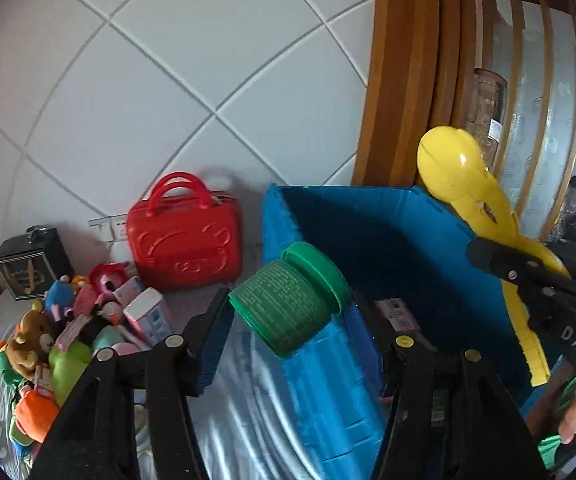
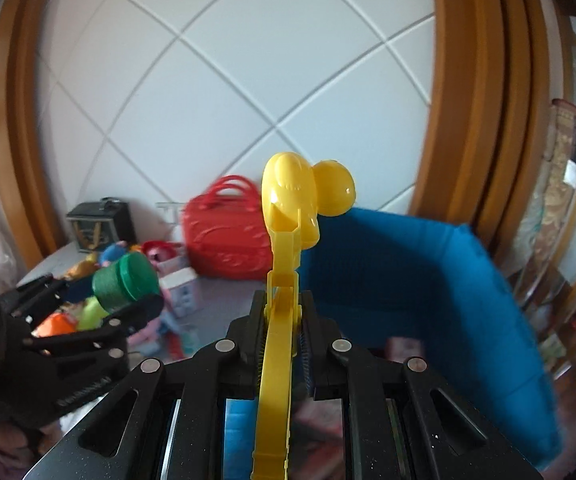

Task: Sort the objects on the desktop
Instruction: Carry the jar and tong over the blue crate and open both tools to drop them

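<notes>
My left gripper (image 1: 288, 312) pinches the green jar (image 1: 290, 300) over the blue bin (image 1: 328, 380) near wall. My right gripper (image 2: 283, 320) clamps the yellow tongs (image 2: 283, 240) handle above the bin. Risk: jar held sideways, could slip outside the bin.

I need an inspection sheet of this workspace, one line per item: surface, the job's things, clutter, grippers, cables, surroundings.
Surface: grey cloth, wrinkled.
Job's things: green jar and yellow toy tongs held in the air; blue bin open, a pink packet inside.
Clutter: toy pile, red case, black box.
Grippers: left gripper shut on the jar; right gripper shut on the tongs.
Cables: nothing seen.
Surroundings: white tiled wall, wooden frame.
</notes>
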Motion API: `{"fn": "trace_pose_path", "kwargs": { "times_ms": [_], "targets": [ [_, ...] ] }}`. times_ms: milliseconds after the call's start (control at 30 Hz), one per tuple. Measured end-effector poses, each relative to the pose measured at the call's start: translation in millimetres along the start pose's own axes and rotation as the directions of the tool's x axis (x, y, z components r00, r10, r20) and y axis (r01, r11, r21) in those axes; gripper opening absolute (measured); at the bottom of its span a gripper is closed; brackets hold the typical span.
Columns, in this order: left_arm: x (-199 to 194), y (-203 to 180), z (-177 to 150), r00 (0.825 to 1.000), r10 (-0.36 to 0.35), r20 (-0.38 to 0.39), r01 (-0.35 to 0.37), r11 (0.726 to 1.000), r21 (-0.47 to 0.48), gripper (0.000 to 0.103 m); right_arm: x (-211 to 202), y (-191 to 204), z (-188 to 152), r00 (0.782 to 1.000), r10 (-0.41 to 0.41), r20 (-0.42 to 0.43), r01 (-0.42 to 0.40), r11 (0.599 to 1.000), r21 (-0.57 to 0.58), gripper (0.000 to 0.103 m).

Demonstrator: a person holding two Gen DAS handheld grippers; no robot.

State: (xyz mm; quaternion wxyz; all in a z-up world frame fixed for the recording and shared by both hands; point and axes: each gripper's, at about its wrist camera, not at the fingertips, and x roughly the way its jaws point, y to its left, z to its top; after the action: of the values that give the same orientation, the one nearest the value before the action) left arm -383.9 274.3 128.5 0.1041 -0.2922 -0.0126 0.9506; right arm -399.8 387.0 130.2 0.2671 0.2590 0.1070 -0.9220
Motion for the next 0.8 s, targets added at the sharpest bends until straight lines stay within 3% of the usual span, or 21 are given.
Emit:
{"fn": "trace_pose_path", "kwargs": {
  "times_ms": [100, 200, 300, 400, 533, 700, 800],
  "targets": [
    [38.4, -48.4, 32.7, 0.997, -0.022, -0.076, 0.022, 1.0, -0.001, 0.056, 16.5, -61.8, 14.9, 0.998, -0.027, -0.049, 0.027, 1.0, -0.01, 0.015],
    [88.4, -83.3, 48.8, 0.984, -0.003, -0.18, -0.001, 1.0, -0.022, 0.056, 49.6, -117.5, 20.7, 0.99, -0.049, -0.131, 0.051, 0.999, 0.006, 0.015],
    [141.1, -111.6, 50.2, 0.959, 0.029, -0.281, -0.031, 1.0, -0.004, 0.056, 95.2, -160.2, 12.0, 0.97, -0.075, -0.229, 0.08, 0.997, 0.013, 0.015],
    [190.5, -134.5, 39.8, 0.924, 0.062, -0.378, -0.049, 0.998, 0.045, 0.056, 136.9, -194.6, -9.7, 0.941, -0.043, -0.335, 0.061, 0.997, 0.043, 0.015],
    [248.2, -160.1, 10.2, 0.861, 0.096, -0.499, -0.046, 0.993, 0.112, 0.056, 188.4, -223.1, -50.0, 0.881, 0.001, -0.474, 0.034, 0.997, 0.065, 0.015],
    [289.8, -165.1, -28.9, 0.782, 0.119, -0.612, -0.041, 0.989, 0.141, 0.056, 240.7, -234.5, -100.0, 0.793, 0.048, -0.607, 0.008, 0.996, 0.09, 0.015],
    [297.9, -159.8, -40.1, 0.749, 0.1, -0.655, -0.031, 0.993, 0.115, 0.056, 261.9, -234.9, -127.2, 0.72, 0.052, -0.692, 0.013, 0.996, 0.088, 0.015]
  ]
}}
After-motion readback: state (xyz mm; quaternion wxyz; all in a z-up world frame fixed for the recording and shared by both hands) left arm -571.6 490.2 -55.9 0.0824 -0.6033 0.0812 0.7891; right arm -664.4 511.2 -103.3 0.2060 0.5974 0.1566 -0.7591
